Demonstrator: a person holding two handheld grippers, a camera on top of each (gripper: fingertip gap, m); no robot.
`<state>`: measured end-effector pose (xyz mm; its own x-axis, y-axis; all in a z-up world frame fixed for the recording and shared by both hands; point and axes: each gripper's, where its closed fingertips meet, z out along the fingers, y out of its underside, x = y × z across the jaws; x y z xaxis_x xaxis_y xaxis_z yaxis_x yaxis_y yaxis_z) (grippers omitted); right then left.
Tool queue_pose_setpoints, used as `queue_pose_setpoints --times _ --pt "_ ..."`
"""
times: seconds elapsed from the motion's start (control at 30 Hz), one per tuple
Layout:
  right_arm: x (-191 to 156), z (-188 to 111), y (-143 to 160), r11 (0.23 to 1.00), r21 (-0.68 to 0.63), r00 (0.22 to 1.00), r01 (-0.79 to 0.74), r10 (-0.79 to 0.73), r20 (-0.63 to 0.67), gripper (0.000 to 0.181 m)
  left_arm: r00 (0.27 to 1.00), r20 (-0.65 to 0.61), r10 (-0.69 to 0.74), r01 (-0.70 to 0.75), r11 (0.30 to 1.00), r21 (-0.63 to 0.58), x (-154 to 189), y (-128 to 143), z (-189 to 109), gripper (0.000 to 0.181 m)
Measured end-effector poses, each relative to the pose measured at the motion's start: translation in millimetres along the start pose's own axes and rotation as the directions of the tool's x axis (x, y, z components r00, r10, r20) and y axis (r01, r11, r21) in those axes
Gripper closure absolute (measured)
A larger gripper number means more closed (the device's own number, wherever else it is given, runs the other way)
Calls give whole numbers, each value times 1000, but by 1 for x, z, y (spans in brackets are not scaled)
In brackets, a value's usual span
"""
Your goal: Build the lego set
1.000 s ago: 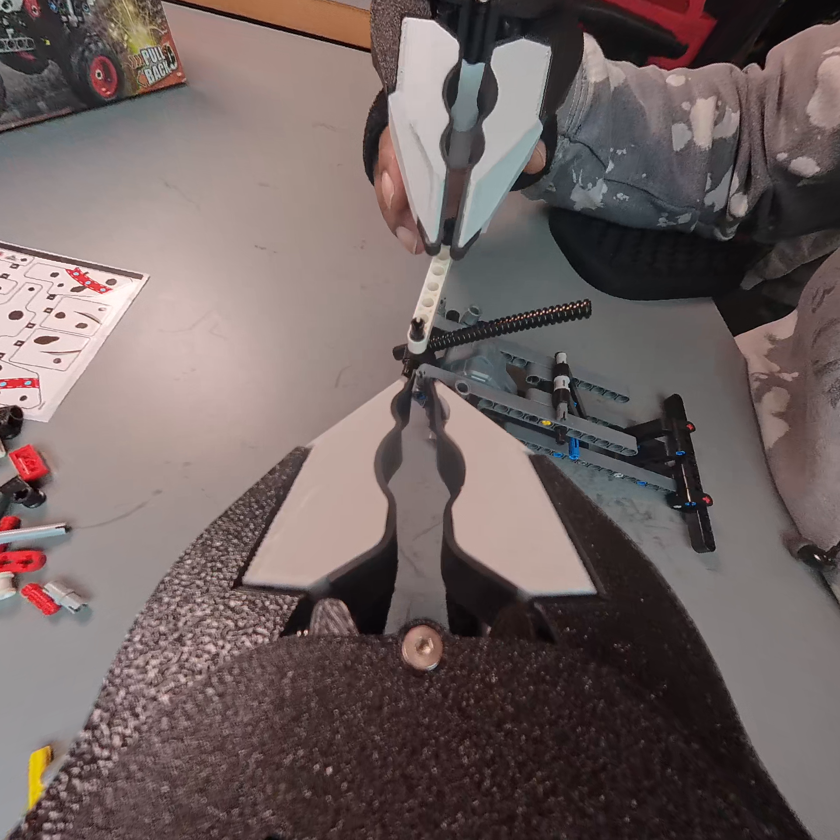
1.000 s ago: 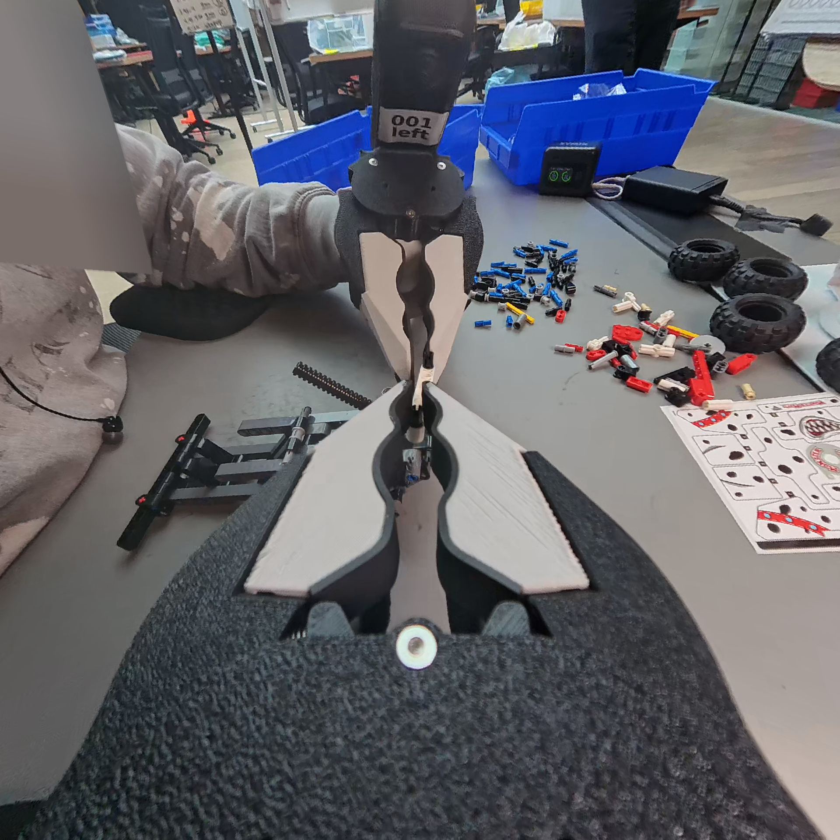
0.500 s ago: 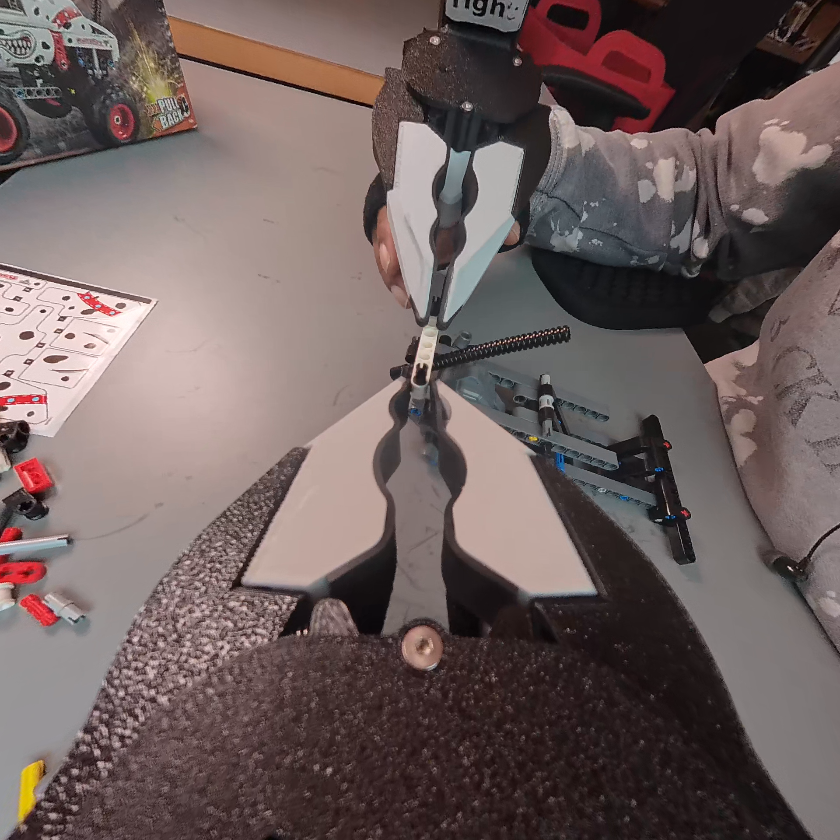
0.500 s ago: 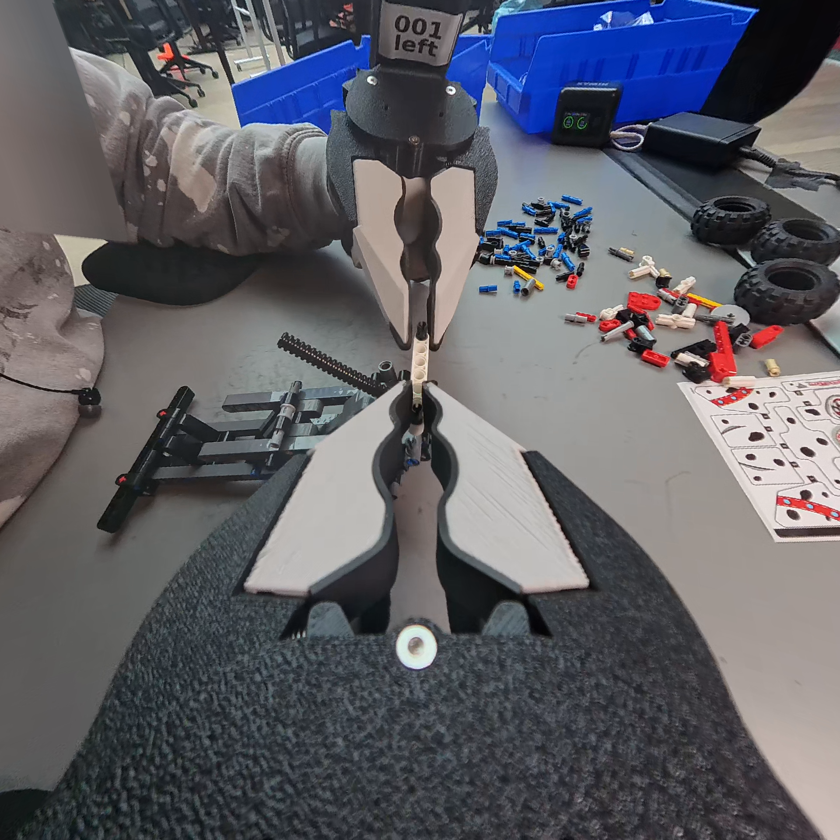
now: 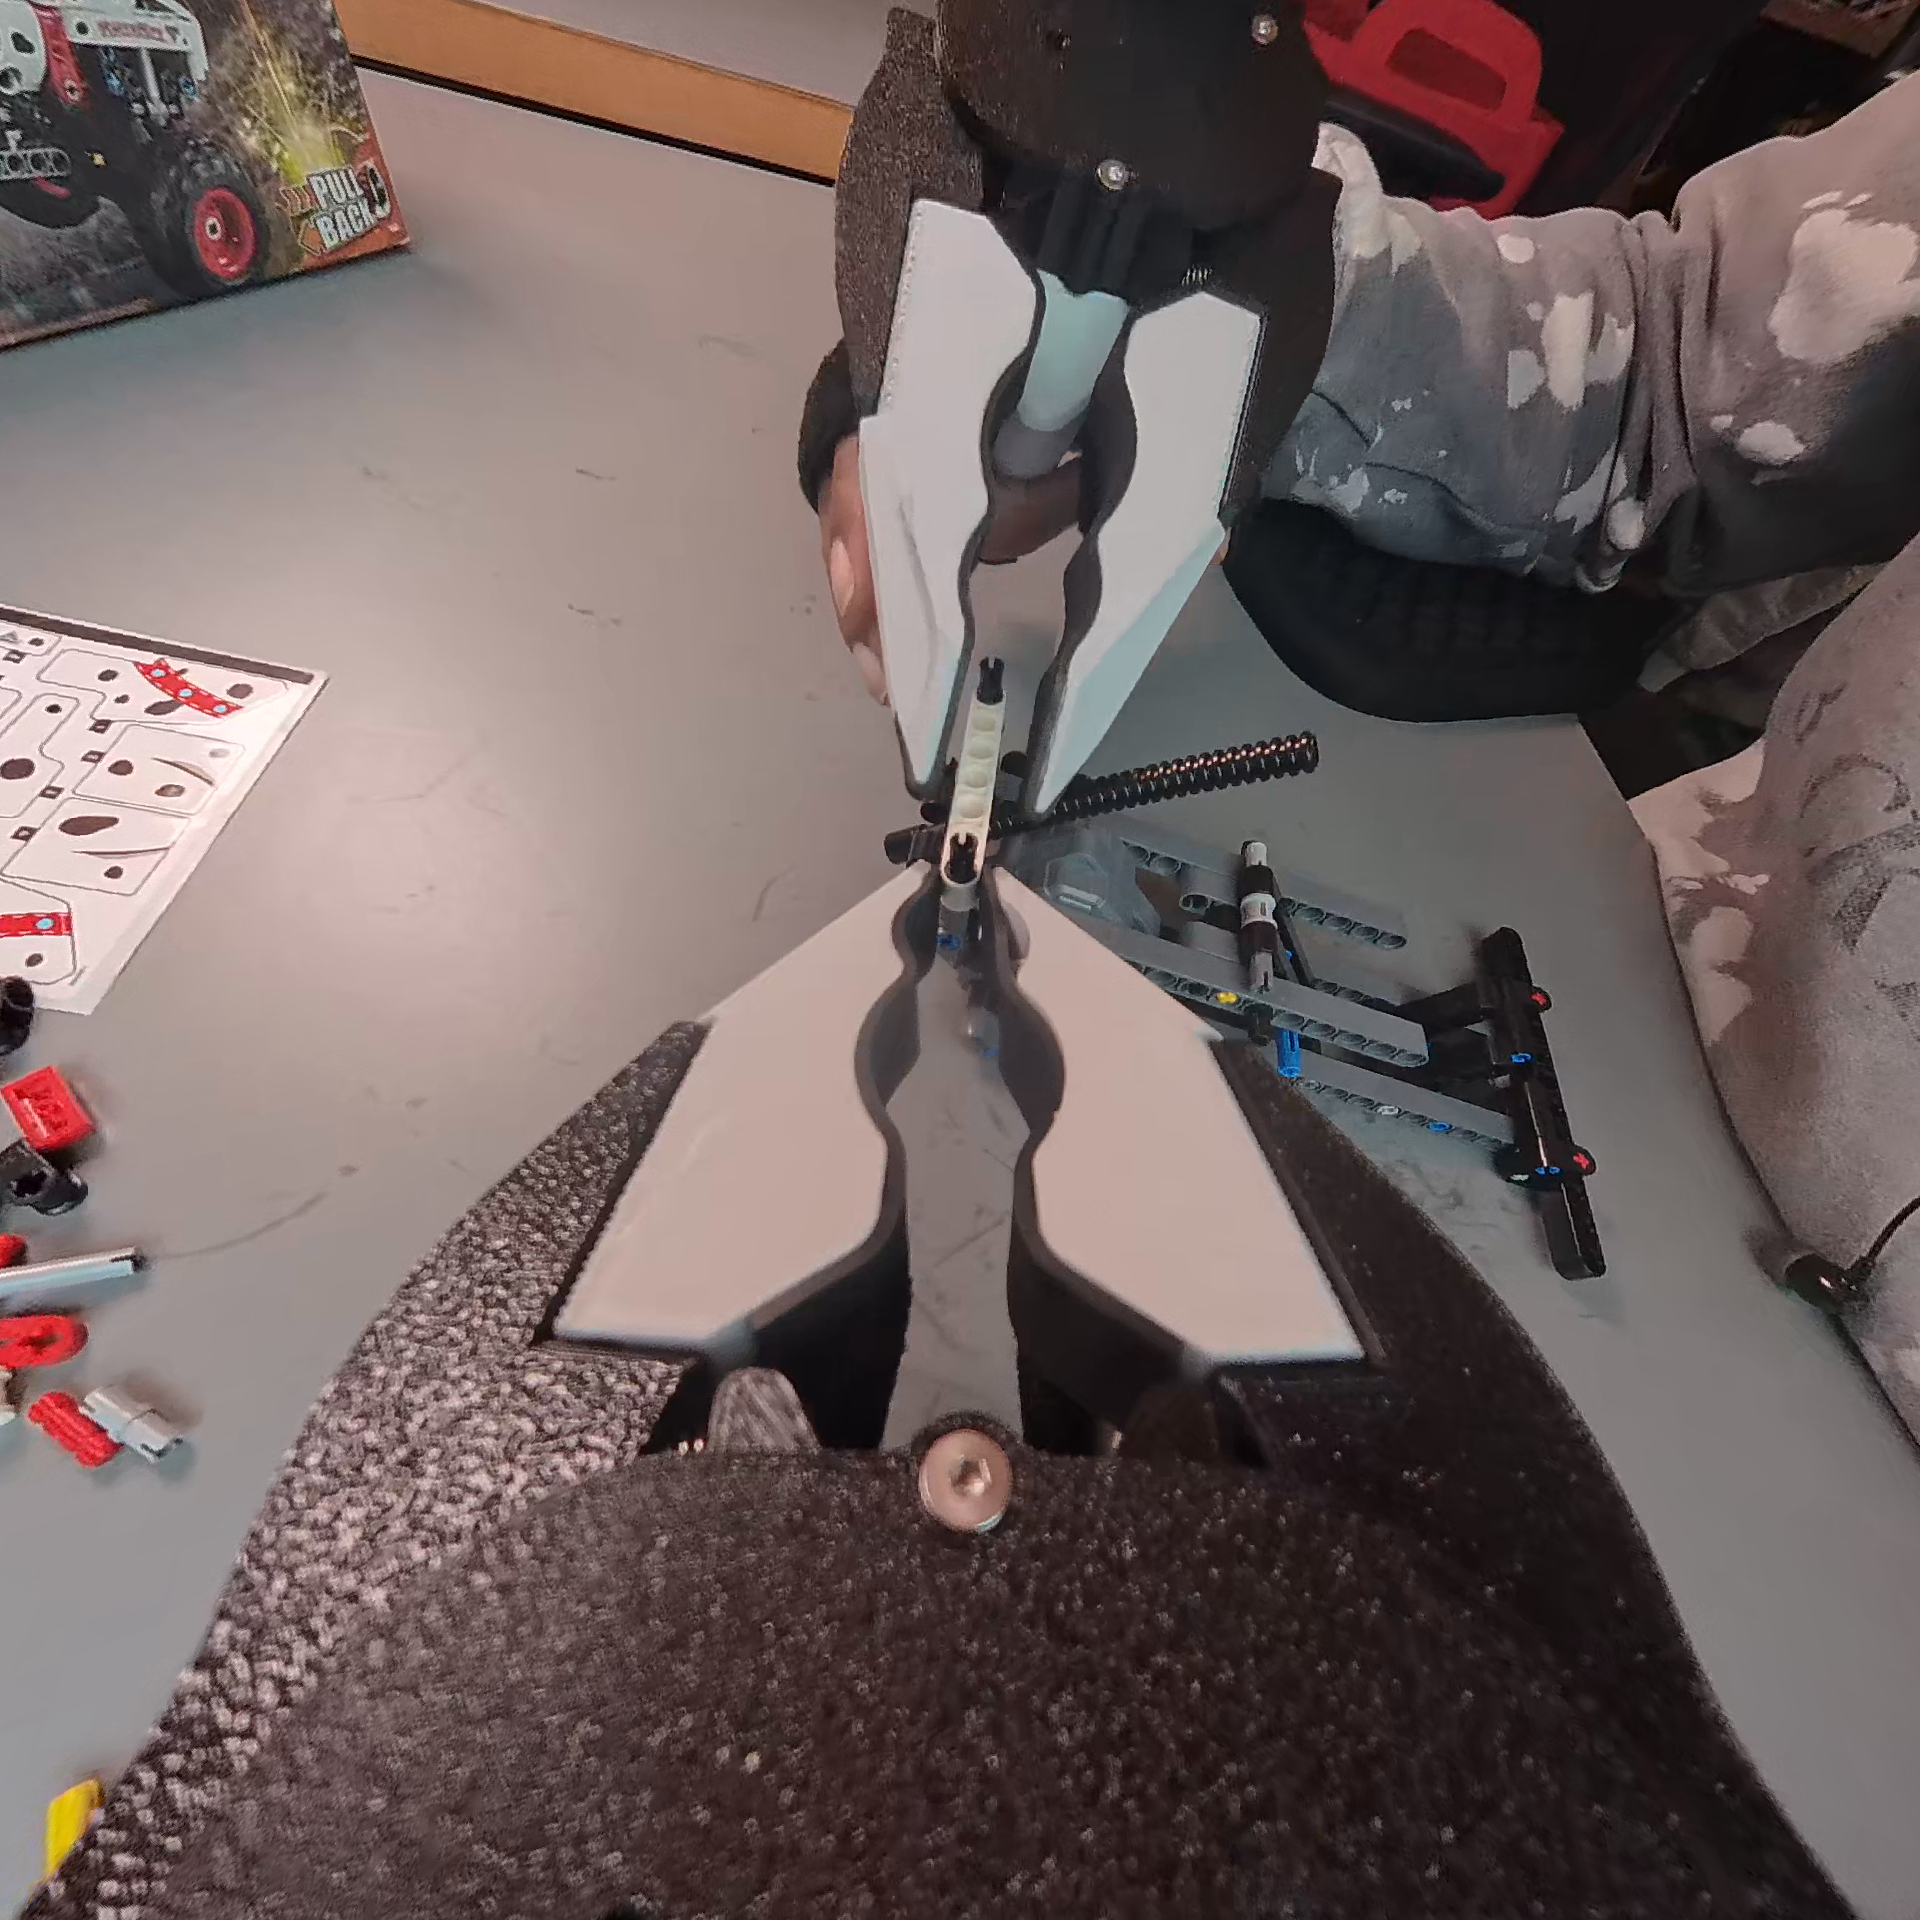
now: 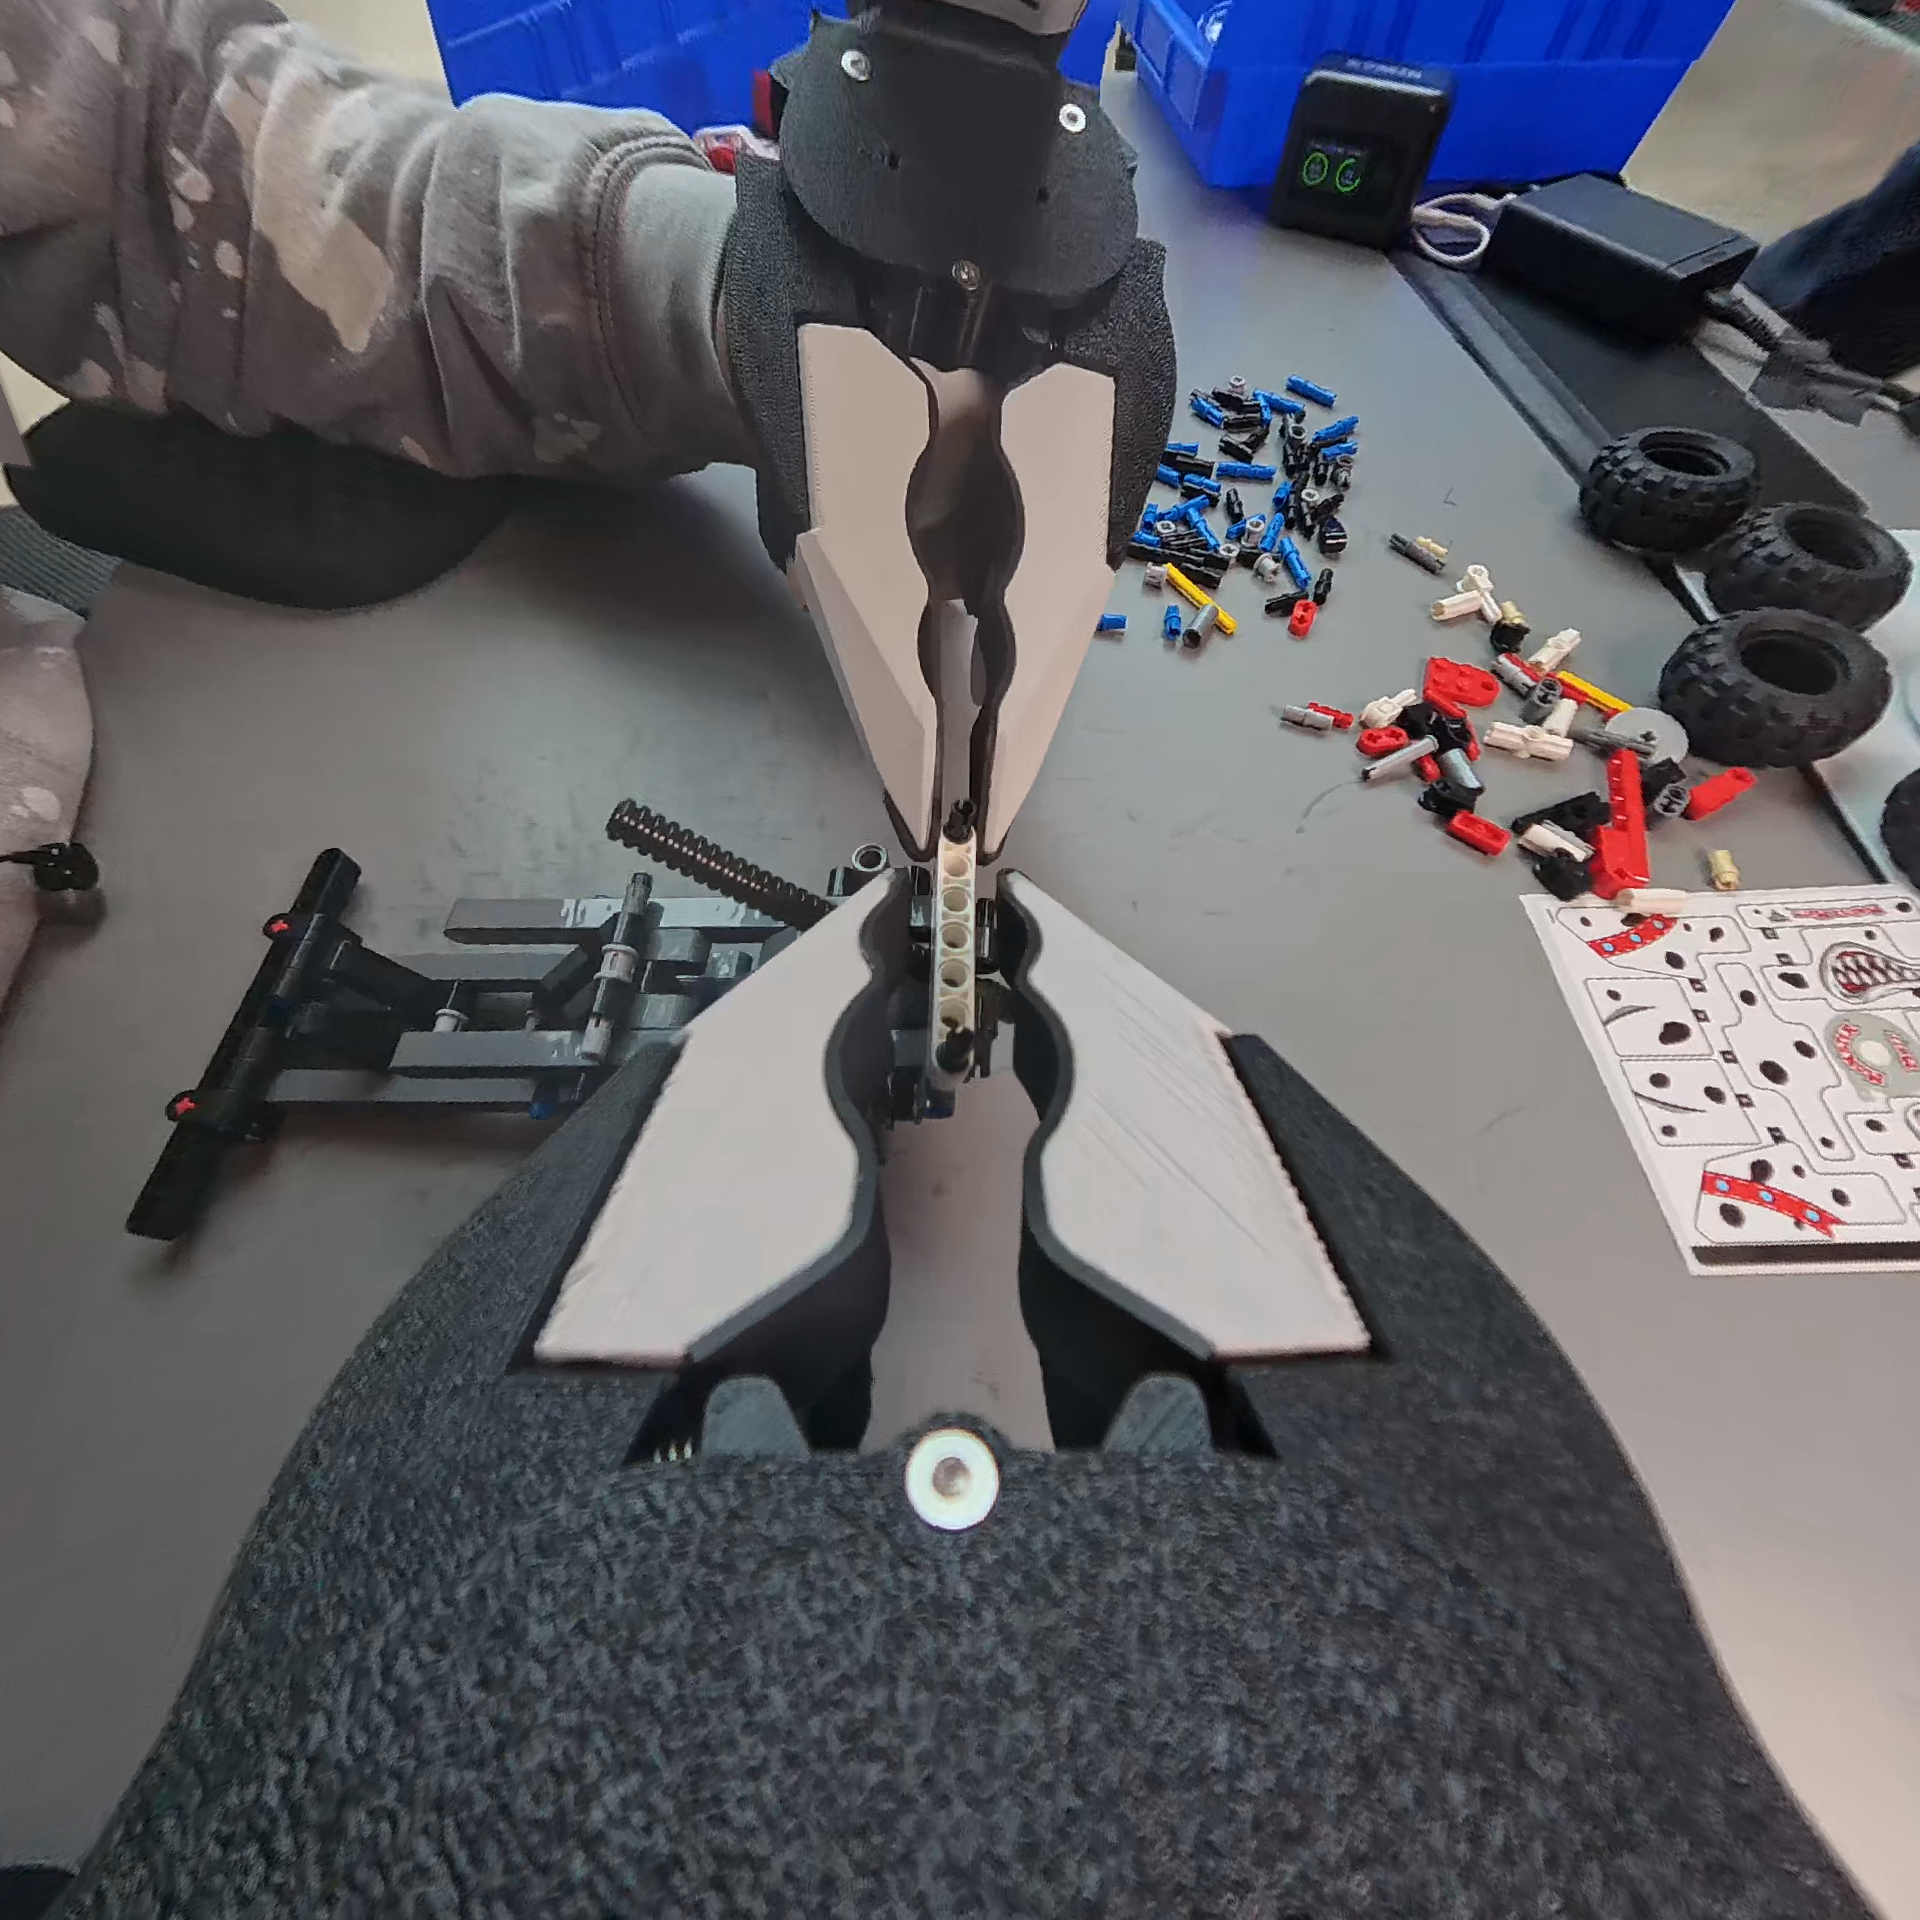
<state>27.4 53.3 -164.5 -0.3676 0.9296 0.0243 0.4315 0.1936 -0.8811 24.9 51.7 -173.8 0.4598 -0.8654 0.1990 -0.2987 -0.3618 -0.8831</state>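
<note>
A short white beam with holes (image 5: 977,769) and a black pin at each end stands between both grippers above the table. My left gripper (image 5: 961,883) is shut on one end of it; it also shows in the right wrist view (image 6: 951,842). My right gripper (image 6: 951,883) has its jaws slightly apart around the beam (image 6: 956,935), and it shows opposite in the left wrist view (image 5: 982,790). The grey and black chassis (image 5: 1299,997) lies on the table just behind, with a black ribbed spring (image 5: 1174,774) on it; both show in the right wrist view (image 6: 468,997) (image 6: 707,857).
A sticker sheet (image 6: 1766,1060), a pile of blue and black pins (image 6: 1247,499), red and white parts (image 6: 1538,748) and black tyres (image 6: 1766,686) lie to one side. The set's box (image 5: 177,156) stands at a far corner. Blue bins (image 6: 1455,62) stand behind. A person's sleeve (image 5: 1610,343) rests near the chassis. Less than 4 cm separates the two grippers' tips.
My right gripper was shut on the white beam and has opened its jaws around it. Both grippers came closer together, and the left one now holds the beam's end.
</note>
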Motion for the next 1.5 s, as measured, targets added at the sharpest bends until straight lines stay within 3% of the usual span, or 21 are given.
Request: queue_pose_setpoints --times 0.07,0.5,1.13,1.5 --pt "0 6 2 1000 -25 1000 -13 13 -3 174 1000 2 7 -7 1000 -4 0 0 1 172" --pt "4 10 4 986 -153 998 -67 63 -26 175 1000 22 18 -16 998 -65 0 12 0 169" --pt "-7 7 10 909 -415 990 -33 88 114 175 997 48 57 -54 996 -64 5 13 6 176" --pt "-12 4 9 916 -373 975 -144 197 106 175 1000 -3 14 -14 995 -102 11 22 4 163"
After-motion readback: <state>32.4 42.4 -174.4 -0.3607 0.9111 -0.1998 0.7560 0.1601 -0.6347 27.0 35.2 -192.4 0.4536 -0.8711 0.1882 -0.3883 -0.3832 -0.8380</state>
